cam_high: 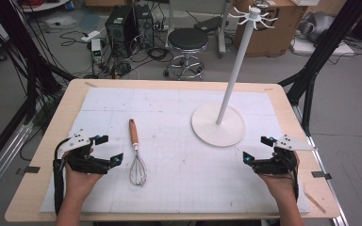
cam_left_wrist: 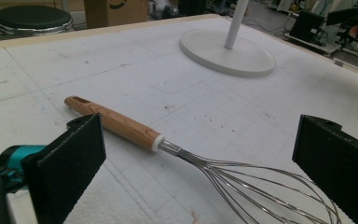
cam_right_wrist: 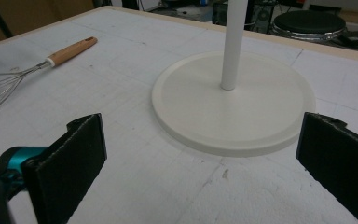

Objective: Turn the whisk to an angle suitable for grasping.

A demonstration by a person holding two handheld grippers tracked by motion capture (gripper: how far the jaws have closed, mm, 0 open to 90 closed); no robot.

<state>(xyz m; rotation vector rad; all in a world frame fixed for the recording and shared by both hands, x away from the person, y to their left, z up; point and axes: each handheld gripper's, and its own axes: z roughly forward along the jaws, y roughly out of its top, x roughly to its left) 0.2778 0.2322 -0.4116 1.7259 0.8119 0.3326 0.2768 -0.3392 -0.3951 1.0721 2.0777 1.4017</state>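
wooden and wide, the tabletop (cam_high: 66, 101) is the biggest thing here, and a white mat (cam_high: 179, 179) covers most of it. there is one tabletop and one mat.

next in size comes the white stand (cam_high: 218, 124). it is one tall pole on a round flat foot, with little hooks at the top, and it sits toward the far right corner of the tabletop. from the right gripper view its round foot (cam_right_wrist: 233, 112) is straight ahead.

then come the two hands with their tongs. the left gripper (cam_high: 107, 149) is by the left edge, and its jaws are spread wide with nothing in them. the right gripper (cam_high: 257, 148) is by the right edge, and its jaws are wide apart and hold nothing too.

the smallest thing is the one whisk (cam_high: 135, 155). it lies flat on the mat, left of the middle, just beside the left gripper but not touching it. its wooden handle points to the far edge and its wire end points to the near edge. in the left gripper view the whisk (cam_left_wrist: 177, 149) lies across in front of the jaws, a bit farther off.

i think the work has not really begun yet: this looks like the step of reaching for the whisk. the next move needs the left gripper to go down over the wooden handle, one jaw on each side, and then squeeze. the hooks up top make me think the whisk may go up there after.
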